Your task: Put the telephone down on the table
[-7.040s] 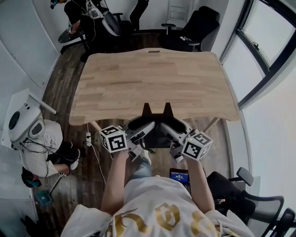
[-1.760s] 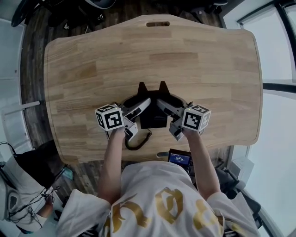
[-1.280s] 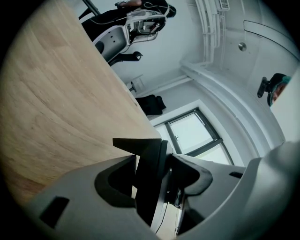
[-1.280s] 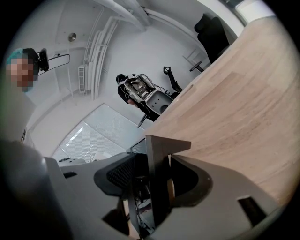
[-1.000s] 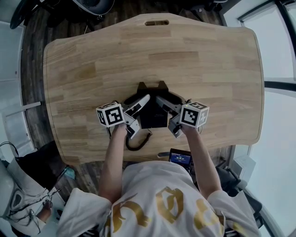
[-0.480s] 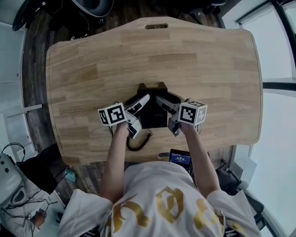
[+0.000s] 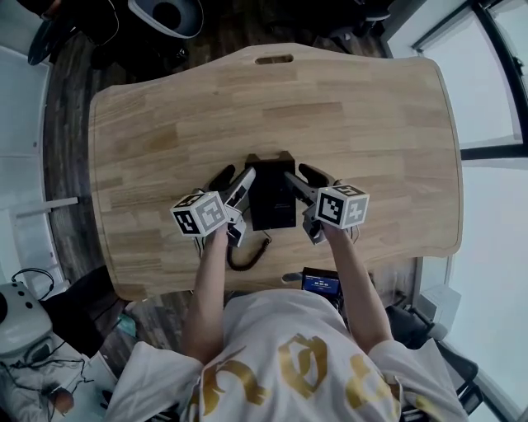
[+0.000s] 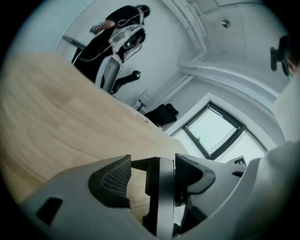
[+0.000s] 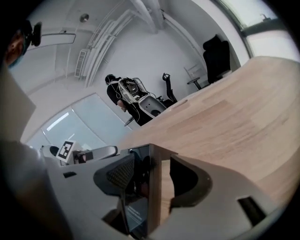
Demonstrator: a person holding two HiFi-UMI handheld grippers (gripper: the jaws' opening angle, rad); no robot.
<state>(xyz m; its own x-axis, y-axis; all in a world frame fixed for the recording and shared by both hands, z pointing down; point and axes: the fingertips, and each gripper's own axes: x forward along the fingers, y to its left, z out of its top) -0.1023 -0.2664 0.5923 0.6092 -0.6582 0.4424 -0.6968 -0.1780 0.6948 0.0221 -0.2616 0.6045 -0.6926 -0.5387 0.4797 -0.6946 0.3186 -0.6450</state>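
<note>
The black telephone [image 7: 272, 198] lies flat on the wooden table [image 7: 346, 107], near its front edge. Its coiled cord [image 7: 246, 257] trails toward me. My left gripper [image 7: 237, 175] straddles the phone's left edge [image 8: 161, 197]. Its jaws are opening, and wood shows between the left pad [image 8: 115, 176] and the phone. My right gripper [image 7: 301, 173] straddles the phone's right edge [image 9: 140, 187]. A strip of wood shows between its right pad [image 9: 185, 180] and the phone, so that gripper is open too.
Office chairs [image 7: 169, 12] stand on the dark floor beyond the table's far edge. A cable slot [image 7: 273, 59] is cut near that edge. A small lit screen [image 7: 319, 284] sits at my waist. A window [image 7: 495, 74] lies to the right.
The left gripper's jaws have widened and it has drawn slightly left and up off the telephone. The telephone now lies flat on the table. The right gripper has barely moved.
</note>
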